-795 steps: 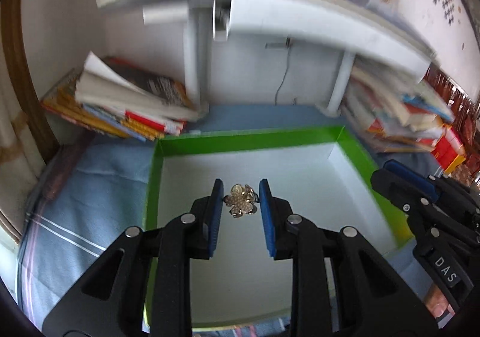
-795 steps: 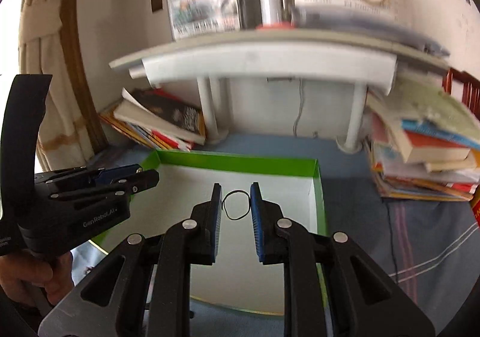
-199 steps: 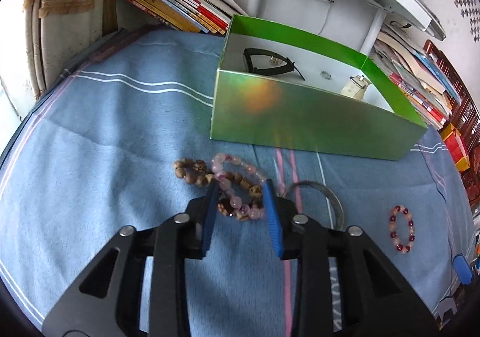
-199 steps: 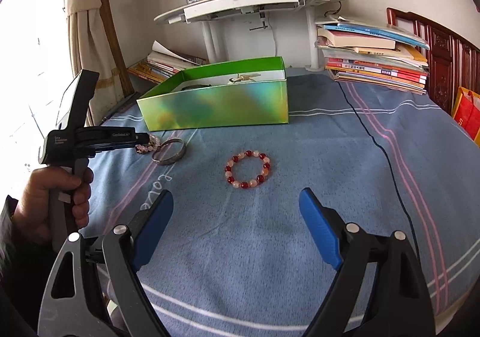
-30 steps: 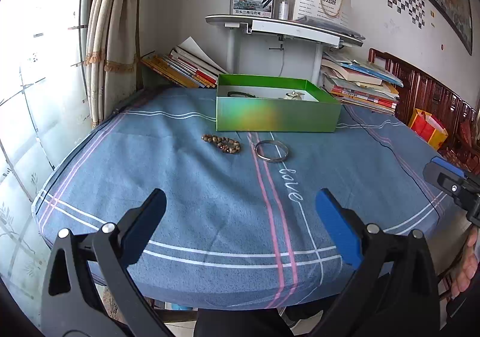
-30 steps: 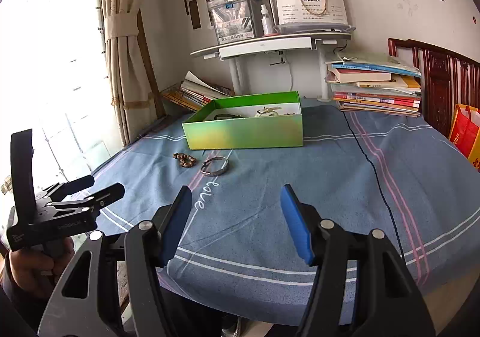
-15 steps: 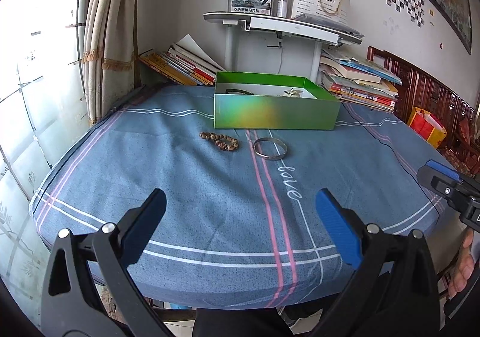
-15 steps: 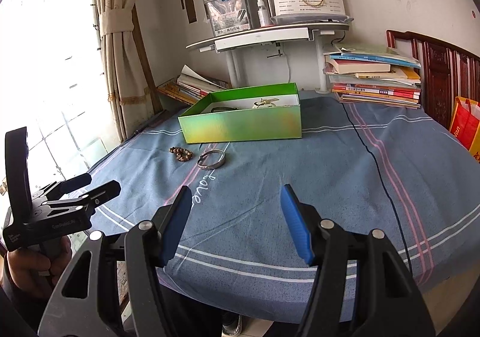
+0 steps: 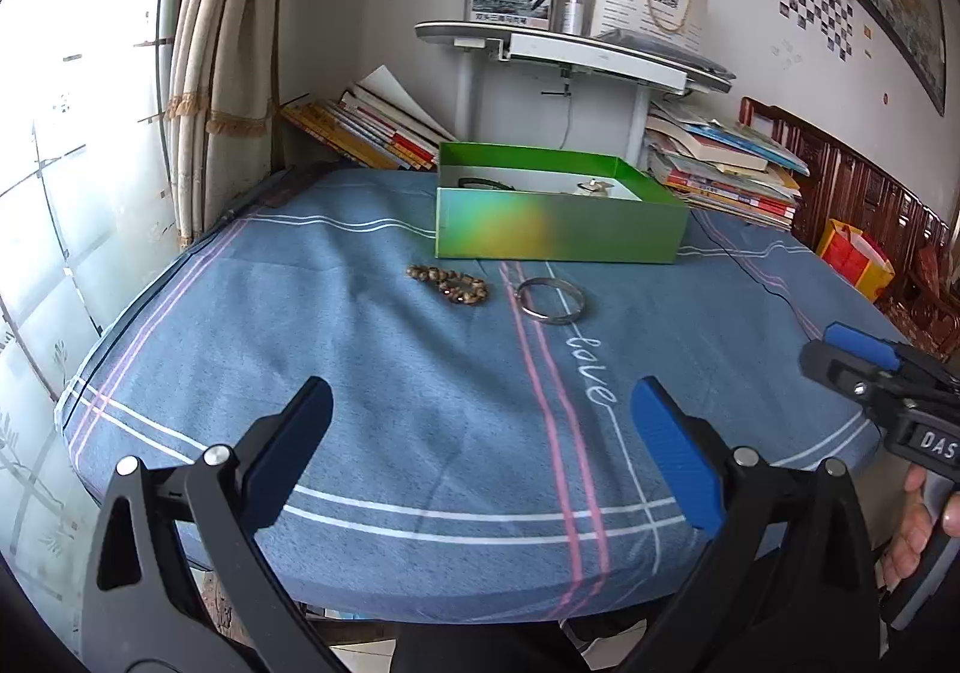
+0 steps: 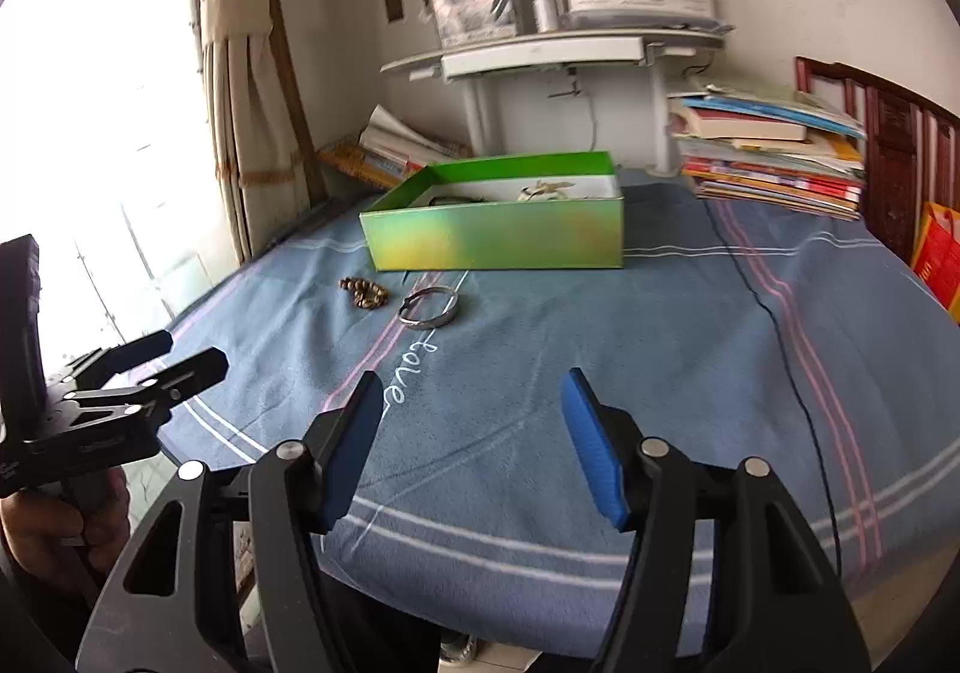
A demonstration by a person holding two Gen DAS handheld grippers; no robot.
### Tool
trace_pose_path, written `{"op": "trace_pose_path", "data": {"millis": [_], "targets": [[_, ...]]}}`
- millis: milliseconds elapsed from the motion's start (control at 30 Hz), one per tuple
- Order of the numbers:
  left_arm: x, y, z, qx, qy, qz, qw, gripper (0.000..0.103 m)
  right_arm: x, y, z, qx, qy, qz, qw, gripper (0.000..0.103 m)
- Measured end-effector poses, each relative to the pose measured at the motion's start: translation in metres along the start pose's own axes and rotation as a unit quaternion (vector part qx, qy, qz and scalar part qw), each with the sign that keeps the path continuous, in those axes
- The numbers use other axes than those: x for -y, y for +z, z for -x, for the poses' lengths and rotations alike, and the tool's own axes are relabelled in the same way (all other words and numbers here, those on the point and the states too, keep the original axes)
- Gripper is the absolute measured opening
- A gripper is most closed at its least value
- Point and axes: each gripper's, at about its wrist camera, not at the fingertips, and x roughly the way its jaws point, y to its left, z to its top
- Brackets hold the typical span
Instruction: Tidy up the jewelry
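A green box [image 9: 561,235] [image 10: 498,235] stands on the blue cloth far ahead, with several jewelry pieces inside. A brown bead bracelet [image 9: 448,283] [image 10: 363,292] and a silver bangle [image 9: 551,301] [image 10: 429,307] lie on the cloth in front of it. My left gripper [image 9: 483,451] is open and empty, held over the near edge of the table. My right gripper [image 10: 474,439] is open and empty, also near the front edge; it shows in the left wrist view [image 9: 864,367].
The table carries a blue cloth [image 9: 420,373] with pink and white stripes. Book stacks [image 9: 720,169] [image 9: 366,127] flank a white shelf stand [image 9: 570,55] behind the box. A black cable [image 10: 774,325] runs over the cloth at right. Curtain and window are at left.
Both grippers have come a little closer to the table and stayed open. The right wrist view has turned slightly. The bracelet, bangle and box have not moved.
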Motion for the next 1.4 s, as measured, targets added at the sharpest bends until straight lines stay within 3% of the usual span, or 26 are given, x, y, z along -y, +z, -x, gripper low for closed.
{"op": "trace_pose_path", "data": {"millis": [200, 467, 700, 833, 867, 1033, 1200, 1300, 1367, 1400], "targets": [[-0.017, 0.002, -0.01, -0.008, 0.006, 0.017, 0.9998, 0.099, -0.024, 0.024, -0.058, -0.049, 0.001, 0.051, 0.998, 0.079], [-0.04, 0.006, -0.021, -0.014, 0.016, 0.035, 0.9992, 0.099, -0.049, 0.05, -0.164, -0.127, -0.025, 0.104, 0.986, 0.079], [-0.057, 0.018, -0.043, -0.029, 0.022, 0.036, 0.9987, 0.099, -0.054, 0.051, -0.215, -0.172, -0.031, 0.107, 0.979, 0.079], [-0.057, 0.034, -0.065, -0.041, 0.022, 0.019, 0.9987, 0.099, -0.05, 0.055, -0.221, -0.167, -0.015, 0.082, 0.982, 0.073], [-0.057, 0.038, -0.071, -0.043, 0.022, 0.015, 0.9987, 0.099, -0.049, 0.056, -0.22, -0.163, -0.015, 0.08, 0.983, 0.057], [-0.049, 0.062, -0.113, -0.068, 0.005, -0.001, 0.9977, 0.098, -0.038, 0.056, -0.211, -0.159, 0.011, 0.055, 0.986, 0.057], [-0.038, 0.077, -0.16, -0.102, -0.004, -0.012, 0.9947, 0.092, -0.018, 0.058, -0.172, -0.124, 0.025, 0.032, 0.991, 0.057], [-0.034, 0.079, -0.192, -0.136, -0.006, -0.011, 0.9906, 0.077, -0.002, 0.058, -0.149, -0.105, 0.03, 0.014, 0.994, 0.057], [-0.034, 0.077, -0.209, -0.159, -0.006, -0.005, 0.9873, 0.059, 0.006, 0.056, -0.138, -0.096, 0.03, 0.008, 0.995, 0.057], [-0.036, 0.077, -0.217, -0.166, -0.004, 0.004, 0.9861, 0.056, 0.011, 0.054, -0.131, -0.093, 0.03, 0.002, 0.995, 0.057]]}}
